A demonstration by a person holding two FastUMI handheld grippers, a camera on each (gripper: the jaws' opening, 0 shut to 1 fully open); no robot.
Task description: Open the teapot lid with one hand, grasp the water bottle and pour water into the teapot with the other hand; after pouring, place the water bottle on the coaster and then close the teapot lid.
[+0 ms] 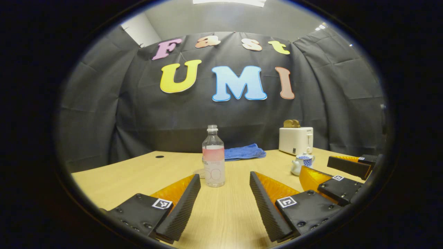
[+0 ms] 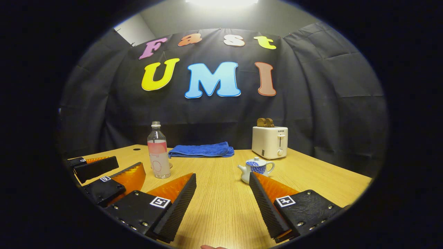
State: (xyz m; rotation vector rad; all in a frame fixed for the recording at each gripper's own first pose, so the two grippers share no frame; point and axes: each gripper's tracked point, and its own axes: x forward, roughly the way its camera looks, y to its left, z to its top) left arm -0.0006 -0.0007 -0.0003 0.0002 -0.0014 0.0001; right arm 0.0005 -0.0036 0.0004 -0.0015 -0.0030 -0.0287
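Observation:
A clear water bottle (image 1: 213, 157) (image 2: 158, 152) with a pink label stands upright on the wooden table (image 1: 138, 176) (image 2: 311, 173). Beside its base lies a small round coaster (image 1: 200, 173) (image 2: 169, 165), mostly hidden. The little white and blue teapot (image 2: 255, 167) (image 1: 303, 162) sits to the right with its lid on. My left gripper (image 1: 225, 176) (image 2: 116, 166) is open, short of the bottle, which stands in line with its gap. My right gripper (image 2: 222, 175) (image 1: 325, 169) is open too. One of its fingers covers the teapot's lower edge.
A white toaster (image 1: 296, 139) (image 2: 270, 141) with bread in it stands at the back right. A folded blue towel (image 1: 244, 152) (image 2: 200, 150) lies at the back middle, behind the bottle. A small dark hole (image 1: 159, 156) marks the table's far left.

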